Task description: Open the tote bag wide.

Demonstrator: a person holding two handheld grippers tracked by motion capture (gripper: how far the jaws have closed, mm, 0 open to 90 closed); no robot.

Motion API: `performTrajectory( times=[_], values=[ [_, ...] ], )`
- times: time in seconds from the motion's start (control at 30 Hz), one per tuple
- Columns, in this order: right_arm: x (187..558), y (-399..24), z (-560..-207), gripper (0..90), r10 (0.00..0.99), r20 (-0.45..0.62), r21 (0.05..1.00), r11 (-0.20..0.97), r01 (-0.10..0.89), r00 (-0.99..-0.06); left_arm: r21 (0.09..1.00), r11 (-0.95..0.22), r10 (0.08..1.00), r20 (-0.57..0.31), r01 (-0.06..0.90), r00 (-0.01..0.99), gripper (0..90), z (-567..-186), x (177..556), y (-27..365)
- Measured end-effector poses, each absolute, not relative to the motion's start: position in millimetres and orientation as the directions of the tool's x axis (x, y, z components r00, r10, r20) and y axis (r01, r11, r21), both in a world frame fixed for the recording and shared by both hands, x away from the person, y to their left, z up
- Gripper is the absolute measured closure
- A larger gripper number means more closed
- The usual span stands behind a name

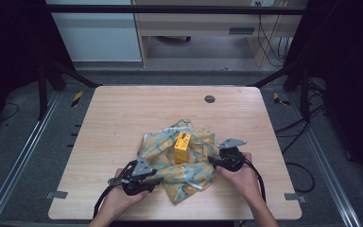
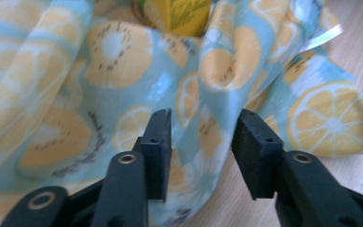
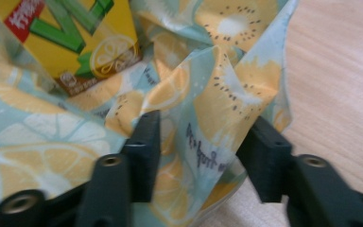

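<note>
So the lemon-print cloth [image 1: 177, 163] sits bunched near the table's [image 1: 123, 113] front edge, yellow carton [image 1: 183, 147] on top. Left gripper [image 1: 157, 181] and right gripper [image 1: 211, 160] flank it, both with jaws apart, fabric lying loose between them.

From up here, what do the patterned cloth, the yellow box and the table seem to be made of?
Cloth: thin woven fabric, probably, soft and matte; it creases and folds. Box: likely a printed, slightly glossy drink carton with sharp edges. Table: pale wood or wood-look laminate; the grain shows.
</note>
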State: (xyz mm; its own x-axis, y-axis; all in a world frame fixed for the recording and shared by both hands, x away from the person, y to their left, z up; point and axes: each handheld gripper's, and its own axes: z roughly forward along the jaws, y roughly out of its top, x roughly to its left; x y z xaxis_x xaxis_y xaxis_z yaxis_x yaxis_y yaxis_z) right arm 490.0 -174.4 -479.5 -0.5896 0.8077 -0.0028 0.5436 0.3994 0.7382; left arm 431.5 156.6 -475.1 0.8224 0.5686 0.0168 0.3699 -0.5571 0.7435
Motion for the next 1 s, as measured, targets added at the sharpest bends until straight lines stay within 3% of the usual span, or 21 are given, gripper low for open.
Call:
performTrajectory(
  times=[0.03, 0.07, 0.13, 0.17, 0.2, 0.23, 0.4, 0.67, 1.0],
  values=[
    [490, -174, -479, 47.2, 0.808, -0.003, 0.738, 0.399, 0.544, -0.590, 0.743, -0.557, 0.569, 0.017, 0.370, 0.822, 51.9, -475, 432, 157],
    [490, -174, -479, 39.1, 0.816, 0.007, 0.747, 0.379, 0.545, -0.578, 0.754, -0.549, 0.569, 0.023, 0.359, 0.822, 48.3, -472, 431, 154],
    [490, -175, -478, 34.5, 0.817, 0.006, 0.751, 0.377, 0.542, -0.576, 0.760, -0.543, 0.571, 0.024, 0.356, 0.821, 44.4, -469, 430, 153],
    [489, -176, -475, 27.3, 0.823, 0.011, 0.760, 0.362, 0.540, -0.567, 0.776, -0.529, 0.573, 0.027, 0.344, 0.819, 36.9, -464, 430, 152],
    [489, -176, -475, 27.3, 0.823, 0.011, 0.760, 0.362, 0.540, -0.567, 0.776, -0.529, 0.573, 0.027, 0.344, 0.819, 33.9, -464, 430, 152],
    [489, -176, -471, 18.8, 0.828, 0.008, 0.770, 0.353, 0.532, -0.561, 0.791, -0.509, 0.582, 0.025, 0.340, 0.813, 29.4, -459, 429, 152],
    [485, -179, -455, 9.7, 0.840, -0.006, 0.821, 0.313, 0.477, -0.542, 0.831, -0.448, 0.602, 0.007, 0.330, 0.799, 14.1, -442, 429, 151],
    [473, -193, -430, 5.6, 0.852, -0.036, 0.888, 0.267, 0.375, -0.522, 0.871, -0.385, 0.642, 0.015, 0.305, 0.767, 6.4, -412, 430, 160],
    [467, -220, -430, 6.3, 0.903, -0.025, 0.892, 0.215, 0.399, -0.429, 0.865, -0.344, 0.722, -0.003, 0.364, 0.692, 4.9, -406, 445, 202]
  ],
)
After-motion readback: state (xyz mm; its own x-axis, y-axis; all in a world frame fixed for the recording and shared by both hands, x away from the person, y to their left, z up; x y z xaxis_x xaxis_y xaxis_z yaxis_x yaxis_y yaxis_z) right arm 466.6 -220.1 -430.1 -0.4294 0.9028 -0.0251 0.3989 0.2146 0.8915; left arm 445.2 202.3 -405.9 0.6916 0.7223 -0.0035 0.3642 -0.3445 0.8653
